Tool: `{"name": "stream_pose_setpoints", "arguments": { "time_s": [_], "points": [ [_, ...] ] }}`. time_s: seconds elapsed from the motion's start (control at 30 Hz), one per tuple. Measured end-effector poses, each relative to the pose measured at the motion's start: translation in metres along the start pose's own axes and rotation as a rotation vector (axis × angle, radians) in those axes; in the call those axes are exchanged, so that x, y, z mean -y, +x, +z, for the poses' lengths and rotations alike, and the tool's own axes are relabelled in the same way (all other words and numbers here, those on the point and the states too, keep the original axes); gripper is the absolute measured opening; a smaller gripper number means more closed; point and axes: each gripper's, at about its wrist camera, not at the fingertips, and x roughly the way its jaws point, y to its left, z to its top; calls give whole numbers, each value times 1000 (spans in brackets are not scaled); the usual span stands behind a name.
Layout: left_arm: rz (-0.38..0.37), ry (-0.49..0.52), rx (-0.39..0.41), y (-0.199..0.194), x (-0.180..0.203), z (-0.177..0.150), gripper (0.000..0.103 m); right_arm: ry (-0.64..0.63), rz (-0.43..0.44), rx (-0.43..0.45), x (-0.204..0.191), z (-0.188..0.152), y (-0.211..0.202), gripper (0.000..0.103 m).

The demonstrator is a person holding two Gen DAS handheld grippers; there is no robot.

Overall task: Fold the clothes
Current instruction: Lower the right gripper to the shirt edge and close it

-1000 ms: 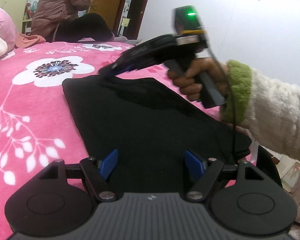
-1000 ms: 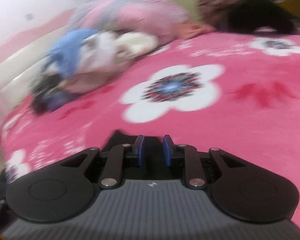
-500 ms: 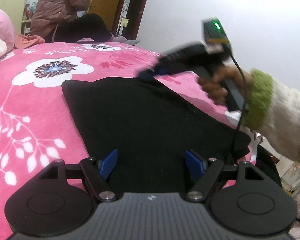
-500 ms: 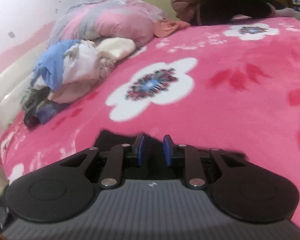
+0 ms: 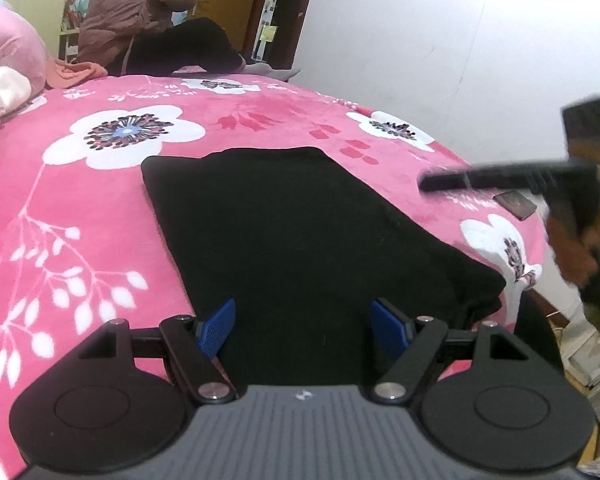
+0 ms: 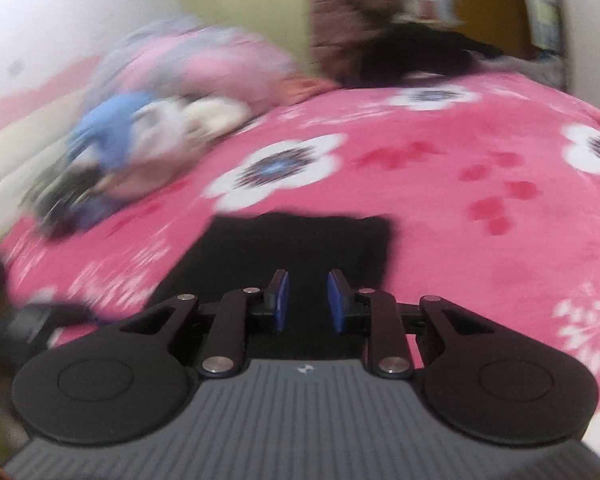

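Note:
A black folded garment (image 5: pixel 300 232) lies flat on the pink flowered bedspread (image 5: pixel 60 208). My left gripper (image 5: pixel 304 322) is wide open just above the garment's near edge, holding nothing. My right gripper (image 6: pixel 308 300) has its blue pads a small gap apart with nothing between them; it hovers over the garment's near part (image 6: pixel 300 248) in the blurred right wrist view. In the left wrist view the right gripper (image 5: pixel 424 182) shows at the right, off the garment's right side, held by a hand.
A pile of clothes and pink bedding (image 6: pixel 148 136) lies at the bed's far left. A person in a puffy coat (image 5: pixel 140 16) sits on the far edge. The bed's edge and floor (image 5: pixel 580 352) are at the right. A small dark card (image 5: pixel 514 204) lies on the bedspread.
My right gripper has pulled away from the garment's far corner to the right and back, off the garment. The garment now lies flat. My left gripper has stayed open in place.

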Motion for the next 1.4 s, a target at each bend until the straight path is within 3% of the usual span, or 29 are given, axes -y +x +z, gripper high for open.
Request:
{"name": "stream_pose_setpoints", "arguments": {
  "time_s": [0.03,0.17,0.23,0.37,0.57,0.67,0.83,1.0,1.17,1.3,1.4],
  "points": [
    [10,11,-2,-1,3,-1,76,-34,17,-22,-10,-10,0,21],
    [46,64,-10,-8,12,-9,78,-112,-78,-149,-28,-61,-8,19],
    [57,72,-16,-12,15,-14,79,-117,-114,-132,-35,-77,-29,19],
    [72,71,-24,-17,18,-19,80,-109,-196,-97,-48,-77,-61,20],
    [118,101,-40,-18,27,-28,81,-150,-112,-16,-75,-68,-36,20],
    [126,112,-40,-21,30,-34,82,-191,-136,-113,-81,-88,-15,20],
    [131,131,-46,-28,33,-40,83,-179,-173,-171,-90,-106,-31,20],
    [169,159,-36,-37,38,-40,83,-214,-198,-81,-96,-87,-49,20],
    [210,187,-22,-47,42,-39,83,-210,-171,4,-89,-68,-30,20],
    [239,208,-16,-54,45,-39,83,-241,-128,-46,-99,-81,0,20],
    [237,208,-34,-51,42,-42,83,-279,-101,-77,-114,-96,-2,21]
  ]
}}
